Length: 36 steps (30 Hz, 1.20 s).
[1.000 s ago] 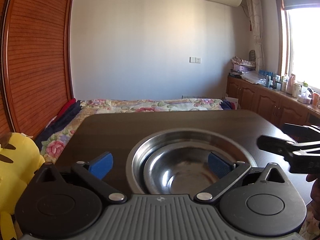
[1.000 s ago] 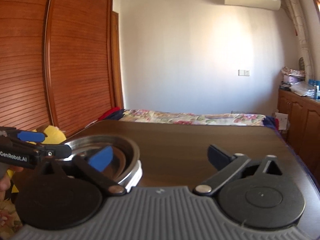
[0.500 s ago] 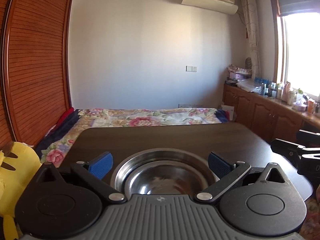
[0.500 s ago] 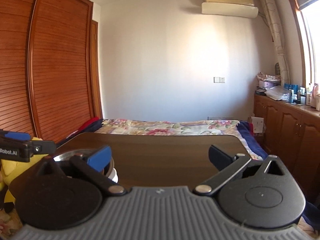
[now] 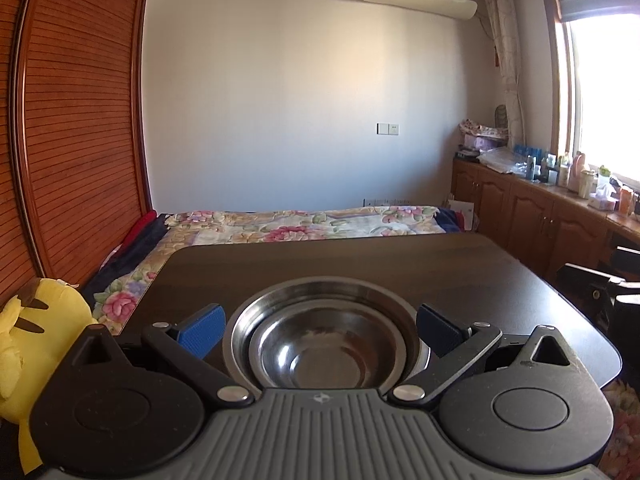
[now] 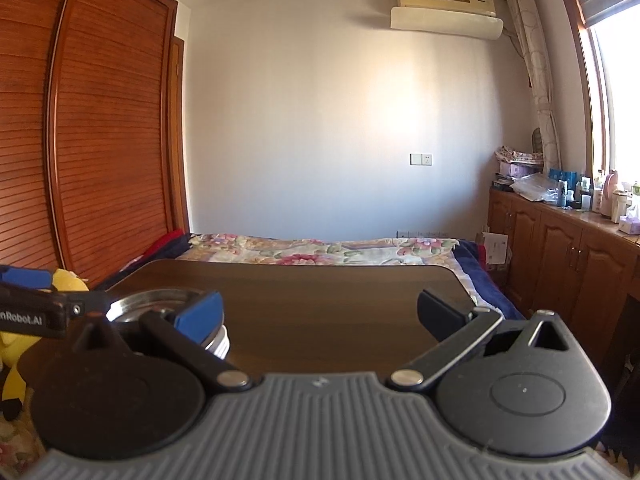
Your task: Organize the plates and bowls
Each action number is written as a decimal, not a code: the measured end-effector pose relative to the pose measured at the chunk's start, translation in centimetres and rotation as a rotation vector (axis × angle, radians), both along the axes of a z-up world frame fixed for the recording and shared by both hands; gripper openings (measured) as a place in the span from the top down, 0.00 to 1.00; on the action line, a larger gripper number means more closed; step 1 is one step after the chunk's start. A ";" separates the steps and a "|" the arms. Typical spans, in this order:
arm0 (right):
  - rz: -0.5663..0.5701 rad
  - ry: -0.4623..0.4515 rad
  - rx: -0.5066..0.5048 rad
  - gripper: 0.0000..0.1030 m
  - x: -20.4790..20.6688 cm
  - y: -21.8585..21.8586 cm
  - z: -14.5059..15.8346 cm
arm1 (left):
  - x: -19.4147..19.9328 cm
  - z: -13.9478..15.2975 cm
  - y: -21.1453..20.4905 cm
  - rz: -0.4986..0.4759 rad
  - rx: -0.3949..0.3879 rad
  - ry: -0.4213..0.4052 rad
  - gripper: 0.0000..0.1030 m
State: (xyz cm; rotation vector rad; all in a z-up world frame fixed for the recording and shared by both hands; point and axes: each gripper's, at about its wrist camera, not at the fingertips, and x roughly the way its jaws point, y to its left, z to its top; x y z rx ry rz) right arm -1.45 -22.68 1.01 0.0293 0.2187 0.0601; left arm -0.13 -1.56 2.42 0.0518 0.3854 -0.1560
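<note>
A small steel bowl (image 5: pixel 320 350) sits nested inside a wider steel bowl (image 5: pixel 326 290) on the dark wooden table (image 5: pixel 360 260). In the left wrist view my left gripper (image 5: pixel 320 328) is open, its blue fingers (image 5: pixel 202 330) standing either side of the stack without touching it. The right wrist view shows the same steel stack (image 6: pixel 156 300) at the left, partly hidden behind one blue finger. My right gripper (image 6: pixel 318 314) is open over bare table, holding nothing. The left gripper (image 6: pixel 28 300) shows at that view's left edge.
A bed with a floral cover (image 5: pixel 304 226) lies beyond the table's far edge. A yellow plush toy (image 5: pixel 28 336) sits left of the table by a slatted wooden wardrobe (image 5: pixel 76 140). Wooden cabinets (image 6: pixel 568 256) with bottles run along the right wall under the window.
Both grippers have pulled back and tilted up, so the bowls appear lower and smaller and more of the room shows. The bowls have stayed in place on the table.
</note>
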 end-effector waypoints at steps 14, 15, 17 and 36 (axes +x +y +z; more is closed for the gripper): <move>-0.003 0.029 -0.014 0.00 -0.8 0.6 -1.0 | -1.0 -1.5 0.1 0.025 0.028 0.017 0.00; -0.003 0.034 -0.014 0.00 -0.8 0.6 -1.1 | -1.0 -1.6 0.1 0.028 0.030 0.019 0.00; -0.008 0.044 -0.018 0.00 -0.7 0.6 -1.5 | -1.0 -1.9 0.1 0.032 0.030 0.023 0.00; -0.026 0.081 -0.014 0.00 -0.4 -0.1 -2.5 | -0.7 -4.0 0.2 0.052 0.029 0.055 0.00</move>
